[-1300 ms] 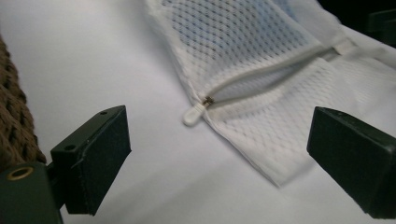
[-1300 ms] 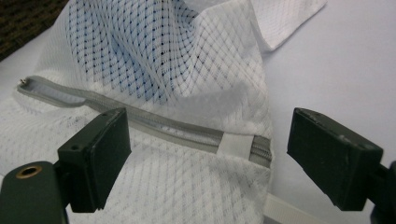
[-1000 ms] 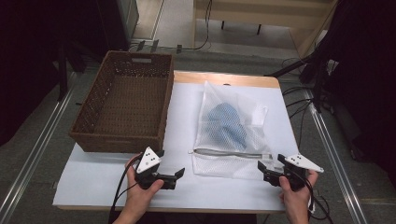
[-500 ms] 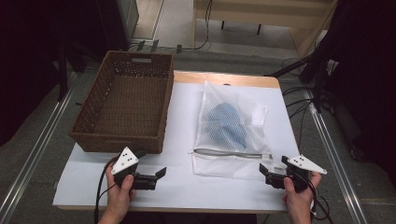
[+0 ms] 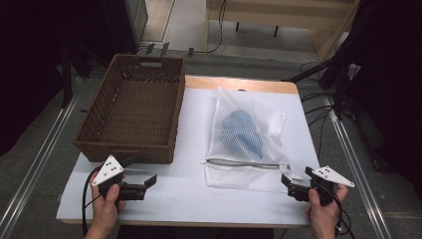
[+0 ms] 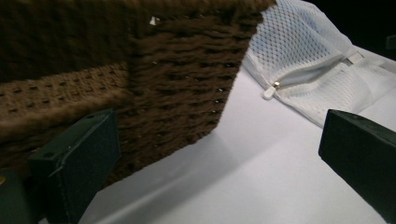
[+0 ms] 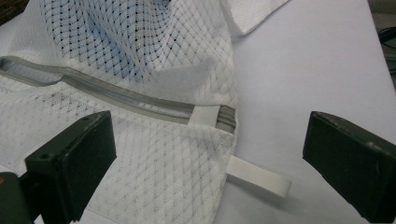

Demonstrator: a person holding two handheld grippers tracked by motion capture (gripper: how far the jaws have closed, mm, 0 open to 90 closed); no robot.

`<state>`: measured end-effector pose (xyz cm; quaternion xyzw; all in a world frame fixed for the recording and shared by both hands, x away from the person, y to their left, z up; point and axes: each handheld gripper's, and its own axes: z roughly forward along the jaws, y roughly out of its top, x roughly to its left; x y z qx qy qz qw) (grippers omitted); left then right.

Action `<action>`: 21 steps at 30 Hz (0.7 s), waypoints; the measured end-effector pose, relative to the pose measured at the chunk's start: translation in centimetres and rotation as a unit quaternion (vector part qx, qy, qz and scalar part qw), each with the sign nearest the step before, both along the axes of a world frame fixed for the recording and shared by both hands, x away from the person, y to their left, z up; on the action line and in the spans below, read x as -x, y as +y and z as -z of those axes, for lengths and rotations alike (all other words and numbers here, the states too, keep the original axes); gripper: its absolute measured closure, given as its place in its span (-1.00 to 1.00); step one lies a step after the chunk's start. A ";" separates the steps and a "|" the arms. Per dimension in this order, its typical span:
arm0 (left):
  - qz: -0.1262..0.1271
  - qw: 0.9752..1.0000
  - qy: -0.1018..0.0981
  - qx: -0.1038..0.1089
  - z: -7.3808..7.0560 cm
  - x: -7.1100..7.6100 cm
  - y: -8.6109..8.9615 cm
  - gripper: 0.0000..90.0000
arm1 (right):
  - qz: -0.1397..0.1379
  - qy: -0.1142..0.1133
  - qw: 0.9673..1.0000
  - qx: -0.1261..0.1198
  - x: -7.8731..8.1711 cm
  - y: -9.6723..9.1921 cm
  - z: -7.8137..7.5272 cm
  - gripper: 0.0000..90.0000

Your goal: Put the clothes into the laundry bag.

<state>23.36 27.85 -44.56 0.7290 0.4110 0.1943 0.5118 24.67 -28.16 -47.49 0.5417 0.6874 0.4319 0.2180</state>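
A white mesh laundry bag (image 5: 249, 144) with a blue garment (image 5: 241, 134) inside lies flat on the white table top (image 5: 184, 199), its grey zipper (image 5: 246, 163) toward me. My right gripper (image 5: 297, 178) sits at the bag's near right corner. Its jaws have just been opening, and in the right gripper view (image 7: 210, 158) the bag's corner (image 7: 177, 172) and a white tab (image 7: 259, 179) lie between them, untouched. My left gripper (image 5: 139, 172) stands open and empty before the brown wicker basket (image 5: 134, 109). In the left gripper view (image 6: 217, 163) the basket's corner (image 6: 177, 79) is close ahead.
The basket is empty and takes up the table's left half, overhanging its left edge. Bare white table lies between the two grippers along the near edge. Cables (image 5: 323, 109) and dark stands crowd the floor to the right, and rails run along both sides.
My left hand has moved left along the near edge, away from the bag's zipper end to in front of the basket. The right hand has stayed put.
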 end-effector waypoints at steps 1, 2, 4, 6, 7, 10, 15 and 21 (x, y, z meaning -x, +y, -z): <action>-0.003 1.000 -0.001 0.001 0.0 0.0 0.3 -1.00 | 0.001 0.000 1.000 0.001 0.0 -0.1 0.0 -0.94; -0.005 1.000 -0.002 0.001 -0.1 -0.1 0.6 -1.00 | 0.002 0.000 1.000 0.000 0.0 -0.2 0.0 -0.94; -0.011 1.000 -0.004 0.002 -0.1 -0.1 1.1 -1.00 | 0.005 -0.002 1.000 0.000 0.0 -0.4 0.0 -0.94; -0.015 1.000 -0.007 -0.002 -0.1 -0.1 1.6 -1.00 | 0.006 0.000 1.000 0.000 0.0 -0.5 0.0 -0.94; -0.017 1.000 -0.007 -0.003 -0.2 -0.1 1.9 -1.00 | 0.006 0.000 1.000 0.000 0.0 -0.6 0.0 -0.94; -0.026 1.000 -0.007 0.000 -0.2 -0.1 2.8 -1.00 | 0.008 -0.002 1.000 0.001 0.0 -0.9 0.0 -0.94; -0.042 0.999 -0.003 0.010 -0.2 -0.2 4.5 -1.00 | 0.013 -0.002 1.000 -0.003 -0.1 -1.4 -0.1 -0.94; -0.043 0.999 -0.001 0.009 0.0 -0.3 5.8 -1.00 | 0.017 -0.008 1.000 -0.003 0.0 -1.8 -0.2 -0.94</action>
